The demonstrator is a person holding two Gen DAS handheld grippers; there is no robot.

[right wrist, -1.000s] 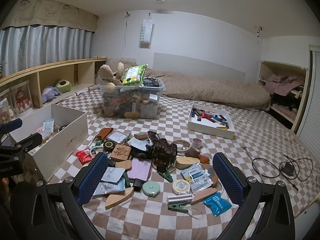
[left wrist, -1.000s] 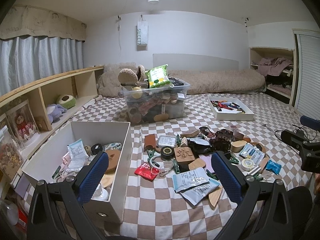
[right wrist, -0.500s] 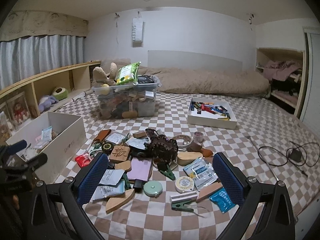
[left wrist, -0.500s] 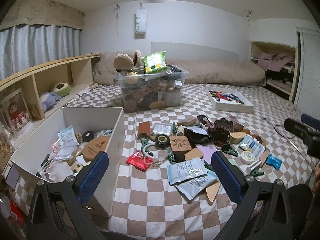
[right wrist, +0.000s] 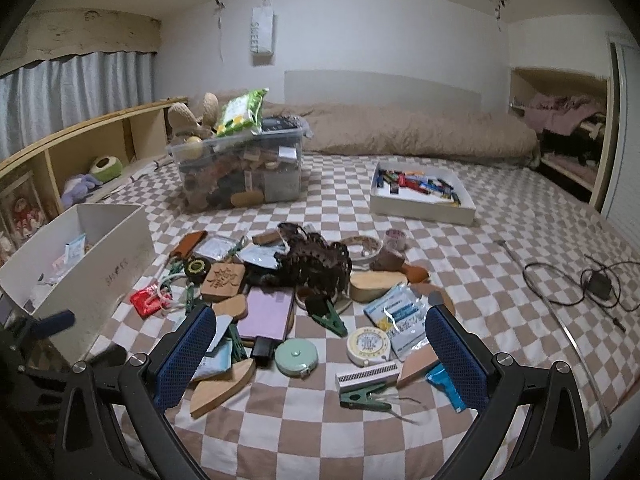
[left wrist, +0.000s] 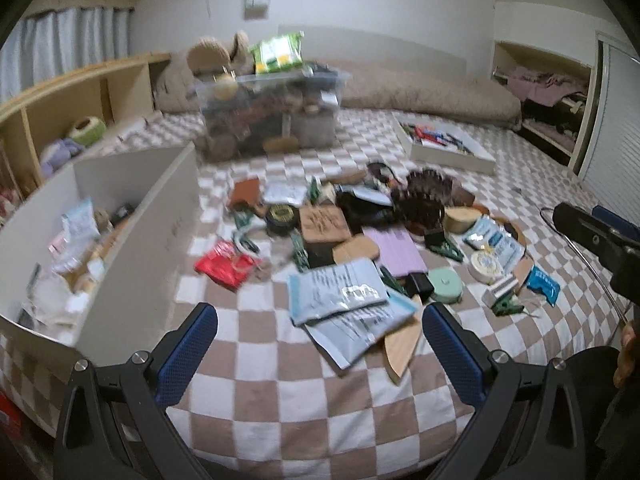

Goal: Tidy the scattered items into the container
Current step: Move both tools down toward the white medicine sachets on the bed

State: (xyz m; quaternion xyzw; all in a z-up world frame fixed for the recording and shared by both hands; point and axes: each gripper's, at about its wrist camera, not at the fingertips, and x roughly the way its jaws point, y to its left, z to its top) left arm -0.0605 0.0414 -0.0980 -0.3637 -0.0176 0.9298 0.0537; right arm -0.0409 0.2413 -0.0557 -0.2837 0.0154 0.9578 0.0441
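A checkered bedspread [right wrist: 320, 432] in brown and white covers the whole working surface. At its far side lies a rolled tan quilt [right wrist: 420, 136], and in front of that stands a clear plastic bin [right wrist: 240, 176] packed with goods, a green snack bag [right wrist: 240, 114] on top. A wooden shelf unit [right wrist: 100, 136] runs along the left wall.

The container, a white open box [left wrist: 136, 240], sits at the left edge of the bedspread and already holds packets and small oddments. A shallow white tray [right wrist: 422, 200] of pens and markers lies well apart, to the right of the clear bin.

The scattered items form one heap between box and tray. Among them: a dark brown woven piece [right wrist: 316, 264] at the centre, a lilac notebook [right wrist: 268, 314], a carved wooden block [right wrist: 223, 281], printed foil packets [left wrist: 340, 292] nearest the left gripper, a red packet [left wrist: 222, 266] just beside the box, a mint tape measure [right wrist: 297, 356], a round white tin [right wrist: 368, 345], a green clip [right wrist: 364, 394] and a blue sachet [right wrist: 444, 386].

The left gripper [left wrist: 320, 348] hangs above the near edge of the heap, its blue pads [left wrist: 186, 350] spread wide, nothing between them. The right gripper [right wrist: 320, 354] is likewise spread wide and empty, held over the heap's near right part. A black cable [right wrist: 576, 284] lies on the bedspread at far right.
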